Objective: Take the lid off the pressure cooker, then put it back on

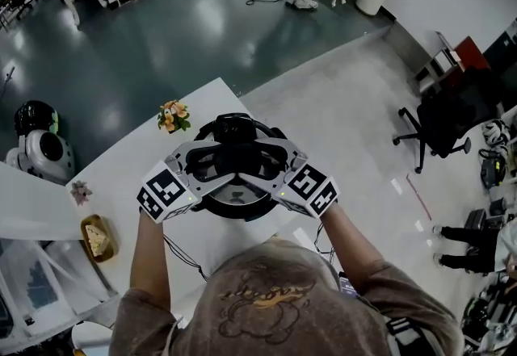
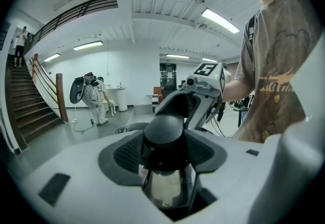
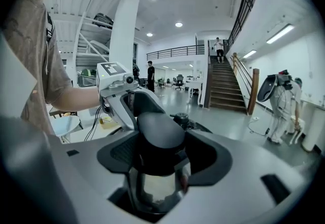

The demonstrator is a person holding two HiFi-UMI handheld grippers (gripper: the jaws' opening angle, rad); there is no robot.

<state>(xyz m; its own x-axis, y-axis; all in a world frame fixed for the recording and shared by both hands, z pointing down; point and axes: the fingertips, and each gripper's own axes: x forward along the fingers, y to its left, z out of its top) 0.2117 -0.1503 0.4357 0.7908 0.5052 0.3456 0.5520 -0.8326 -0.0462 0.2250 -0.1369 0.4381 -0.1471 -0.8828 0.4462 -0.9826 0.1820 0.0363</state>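
Jaws of the left gripper (image 2: 165, 153) were pinching a black side handle (image 2: 162, 129), pads pressed on both flanks, bare steel showing beneath. Right gripper (image 3: 160, 156) likewise: jaws clamped on the opposite black handle (image 3: 160, 134).

Pressure cooker (image 1: 234, 130) sat at frame centre in the head view, between the two grippers, on the white counter (image 1: 121, 185) and close to its right-hand edge. Lid (image 1: 236, 196) looked seated; could not confirm the lock.

Judged risks:
- With both grippers on handles and nothing bracing the pot, a twist could turn the whole cooker rather than free the lid.
- Smooth handles might slip through the pads.
- A skid could carry the cooker off the near edge.
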